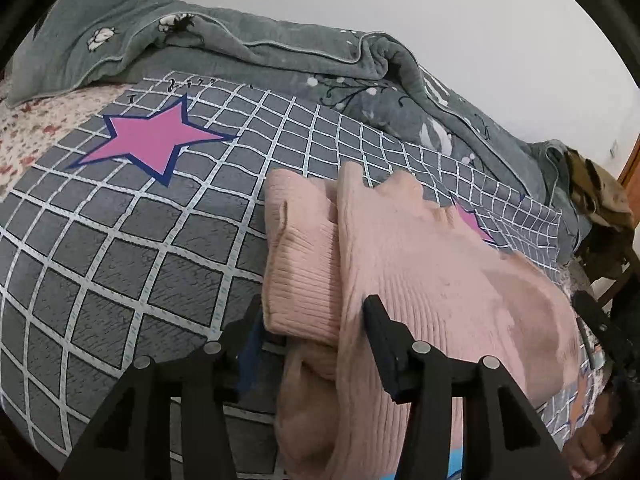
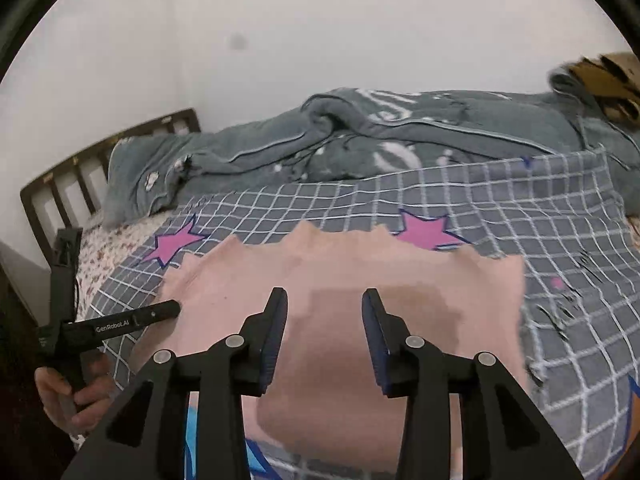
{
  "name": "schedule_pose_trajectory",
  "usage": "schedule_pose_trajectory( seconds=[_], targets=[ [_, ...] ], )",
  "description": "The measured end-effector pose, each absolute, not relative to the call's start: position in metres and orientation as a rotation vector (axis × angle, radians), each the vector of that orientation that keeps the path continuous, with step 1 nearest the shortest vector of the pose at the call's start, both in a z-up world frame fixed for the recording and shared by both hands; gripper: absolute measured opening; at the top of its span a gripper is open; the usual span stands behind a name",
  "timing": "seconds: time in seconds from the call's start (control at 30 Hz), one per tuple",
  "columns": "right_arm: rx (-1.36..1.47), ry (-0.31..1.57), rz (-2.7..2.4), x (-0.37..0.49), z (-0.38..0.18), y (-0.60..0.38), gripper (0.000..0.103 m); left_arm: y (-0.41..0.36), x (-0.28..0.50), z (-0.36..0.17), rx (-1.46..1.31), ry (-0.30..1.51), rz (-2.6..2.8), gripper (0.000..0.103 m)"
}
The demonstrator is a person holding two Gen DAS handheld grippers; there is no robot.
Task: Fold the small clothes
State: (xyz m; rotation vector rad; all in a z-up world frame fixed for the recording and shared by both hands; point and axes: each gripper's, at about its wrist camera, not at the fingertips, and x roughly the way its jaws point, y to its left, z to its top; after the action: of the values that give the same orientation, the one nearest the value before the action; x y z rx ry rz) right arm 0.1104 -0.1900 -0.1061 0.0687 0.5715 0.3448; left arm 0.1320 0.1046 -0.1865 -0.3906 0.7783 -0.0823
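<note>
Pink ribbed garment (image 1: 404, 256) lengthwise toward quilt (image 1: 320, 56)

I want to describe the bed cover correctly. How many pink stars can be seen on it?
2. One pink star lies beyond the left end of the pink sweater, toward the headboard. The other pink star is beyond its far edge on the right. The sweater may hide more.

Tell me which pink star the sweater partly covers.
The right-hand star, by the sweater, shows only its points. The left star lies fully uncovered.
</note>
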Motion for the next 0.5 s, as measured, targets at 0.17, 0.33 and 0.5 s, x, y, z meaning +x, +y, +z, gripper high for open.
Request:
schedule_pose_trajectory(
  seconds=[0.17,0.33,0.5],
  targets=[
    [0.039,0.617,0.294,0.132,-0.133,-0.16,0.039,0.112,0.133,-0.191,-0.447,0.789,-0.087,0.049],
    [0.033,0.675,0.255,0.145,-0.171,-0.156,0.039,0.103,0.132,-0.192,-0.39,0.776,-0.07,0.049],
    [-0.022,0.725,0.217,0.173,-0.169,-0.144,0.039,0.104,0.137,-0.194,-0.403,0.783,-0.087,0.05]
  ],
)
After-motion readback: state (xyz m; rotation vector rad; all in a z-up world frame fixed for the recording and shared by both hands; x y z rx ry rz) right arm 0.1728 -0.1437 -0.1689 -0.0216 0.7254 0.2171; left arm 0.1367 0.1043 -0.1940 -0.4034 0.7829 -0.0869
